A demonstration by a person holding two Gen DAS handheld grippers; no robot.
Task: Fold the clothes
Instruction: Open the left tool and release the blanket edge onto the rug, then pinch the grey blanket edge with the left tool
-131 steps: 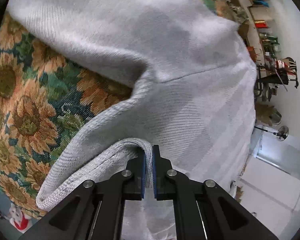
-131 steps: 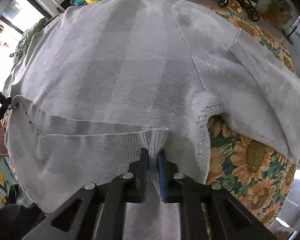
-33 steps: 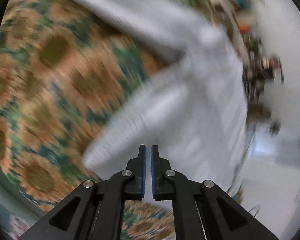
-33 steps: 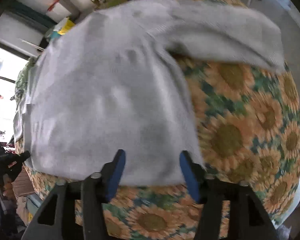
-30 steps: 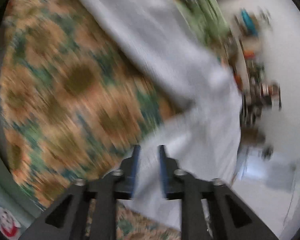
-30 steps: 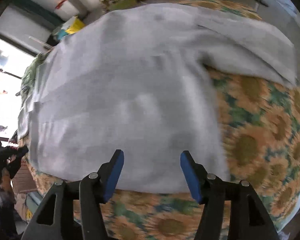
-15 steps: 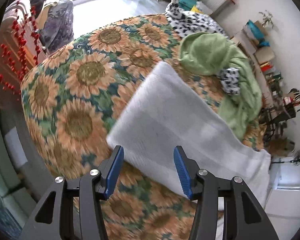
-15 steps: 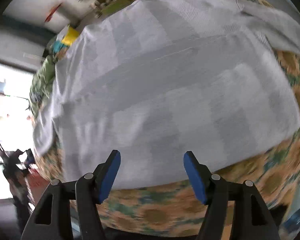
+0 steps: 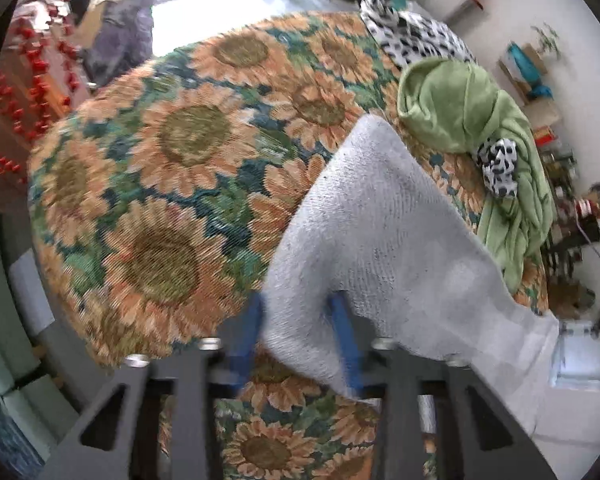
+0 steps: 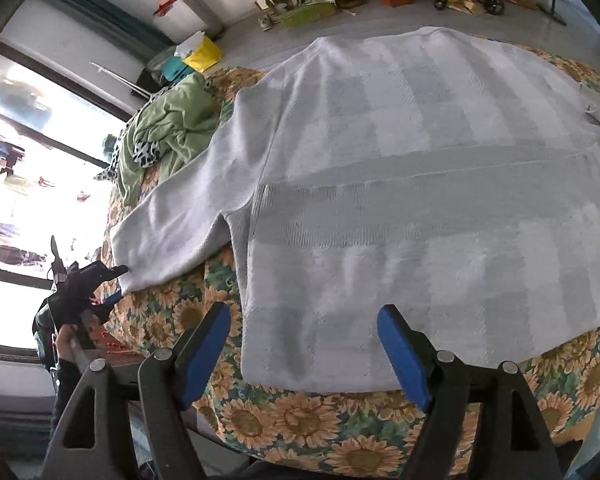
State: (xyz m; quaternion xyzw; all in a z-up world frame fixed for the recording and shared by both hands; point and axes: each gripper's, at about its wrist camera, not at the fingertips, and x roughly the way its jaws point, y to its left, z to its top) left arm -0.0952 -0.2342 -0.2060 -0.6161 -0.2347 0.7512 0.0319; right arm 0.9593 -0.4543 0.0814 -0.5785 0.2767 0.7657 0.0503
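A light grey checked sweater (image 10: 420,168) lies flat on the sunflower bedspread (image 10: 284,420), its lower part folded up across the body. In the right wrist view my right gripper (image 10: 304,356) stands wide open just in front of the sweater's near edge, holding nothing. The sweater's left sleeve (image 9: 380,220) stretches out sideways. My left gripper (image 9: 298,332) is open with its blue pads on either side of the sleeve's cuff end. The right wrist view also shows the left gripper (image 10: 96,280), held by a hand, at that cuff.
A crumpled green garment (image 9: 472,120) and a black-and-white spotted one (image 9: 412,36) lie at the far side of the bed, beyond the sleeve. Bare bedspread (image 9: 172,160) lies left of the sleeve. Shelves, bags and a cart stand on the floor (image 10: 380,4) behind the bed.
Both grippers let go of the folded sweater edge and opened. The left one swung over to the sleeve and closed in on its cuff. The right one drew back from the sweater.
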